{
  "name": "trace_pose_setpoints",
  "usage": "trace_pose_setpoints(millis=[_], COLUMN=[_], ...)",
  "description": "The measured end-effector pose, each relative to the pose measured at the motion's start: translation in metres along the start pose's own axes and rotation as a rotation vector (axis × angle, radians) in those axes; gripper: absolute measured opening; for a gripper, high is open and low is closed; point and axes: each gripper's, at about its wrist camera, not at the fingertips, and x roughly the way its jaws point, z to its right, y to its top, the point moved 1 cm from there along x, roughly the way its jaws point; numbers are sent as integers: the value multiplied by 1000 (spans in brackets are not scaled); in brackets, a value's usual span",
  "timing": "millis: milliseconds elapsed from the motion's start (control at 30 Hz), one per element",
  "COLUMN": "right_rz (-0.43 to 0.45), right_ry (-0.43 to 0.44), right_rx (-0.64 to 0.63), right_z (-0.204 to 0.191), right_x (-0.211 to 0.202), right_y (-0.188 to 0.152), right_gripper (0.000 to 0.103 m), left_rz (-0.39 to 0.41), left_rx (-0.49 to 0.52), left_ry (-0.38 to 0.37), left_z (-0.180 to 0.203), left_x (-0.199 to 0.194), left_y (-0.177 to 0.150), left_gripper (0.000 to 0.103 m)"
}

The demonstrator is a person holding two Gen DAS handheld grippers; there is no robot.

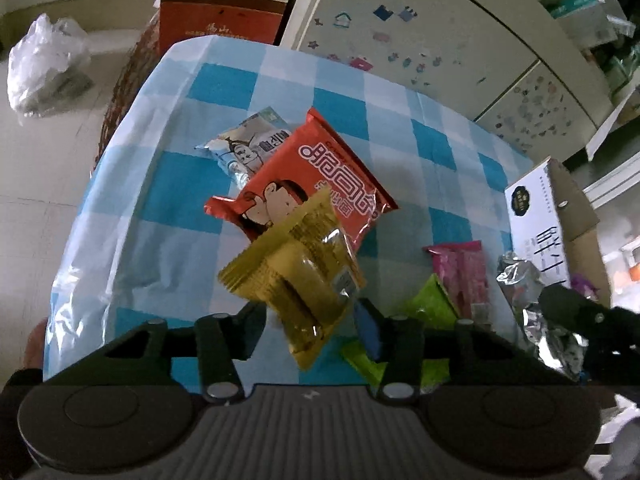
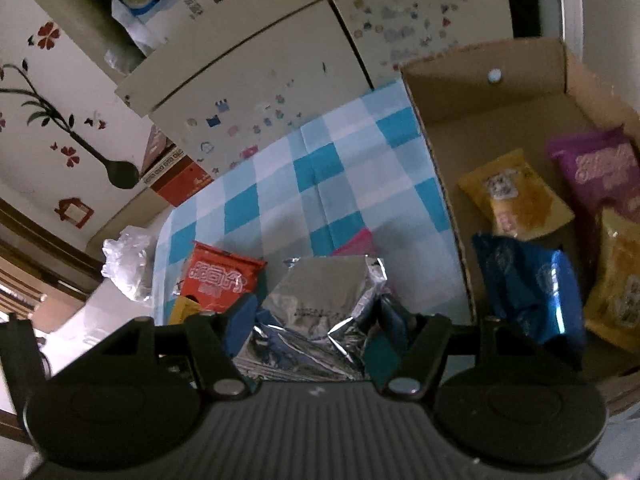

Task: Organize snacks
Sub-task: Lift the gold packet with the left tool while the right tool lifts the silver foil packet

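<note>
Blue-and-white checked cloth [image 1: 168,184] covers the table; a stickered cabinet [image 1: 440,40] stands behind it.

Left gripper [image 1: 310,322]: clenched on a yellow packet [image 1: 296,280], pads pressing its lower half. The packet hangs clear of the cloth, tilted, its crimped top edge toward the far side. Beyond it a red packet [image 1: 316,176] lies flat on the cloth and overlaps a pale blue packet [image 1: 250,142]. To the right, near the gripper, lie a green packet [image 1: 430,300] and a pink packet [image 1: 464,272].

Right gripper [image 2: 314,316]: grasping a silver foil bag [image 2: 324,292] across its width, lifted off the cloth. The foil is crumpled where the pads bear on it.

Cardboard box [image 2: 440,184]: stands on the table's right side, open at the top. It already holds a blue bag [image 2: 532,284], a purple bag [image 2: 600,168] and two yellow bags [image 2: 516,196].

Handling, as judged:
- All packets are light, thin film pouches. They are soft, yield under the pads and are likely slippery.
- Contents may be brittle. Use moderate closing force.
- Take hold across the filled body, not on the crimped seal, which can slide out.
- The foil bag folds under load and may sag. Keep it level over the box wall.
- Both held items probably go to the box next.
</note>
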Motion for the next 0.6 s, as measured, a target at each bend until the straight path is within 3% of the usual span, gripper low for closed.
trace_pose_setpoints(millis=[100, 300, 433, 600], right_rz=[0, -1, -1, 13], right_ry=[13, 35, 35, 33], right_rx=[-4, -33, -28, -58], right_z=[-4, -10, -9, -13], right_x=[2, 1, 1, 0], right_y=[1, -1, 0, 0], right_gripper=[67, 67, 67, 67], left_rz=[16, 44, 44, 35], left_rx=[12, -11, -14, -53], left_ry=[5, 18, 35, 9], left_z=[5, 7, 5, 0], left_x=[6, 10, 6, -4], left_y=[0, 2, 2, 0], left_gripper=[75, 75, 51, 44])
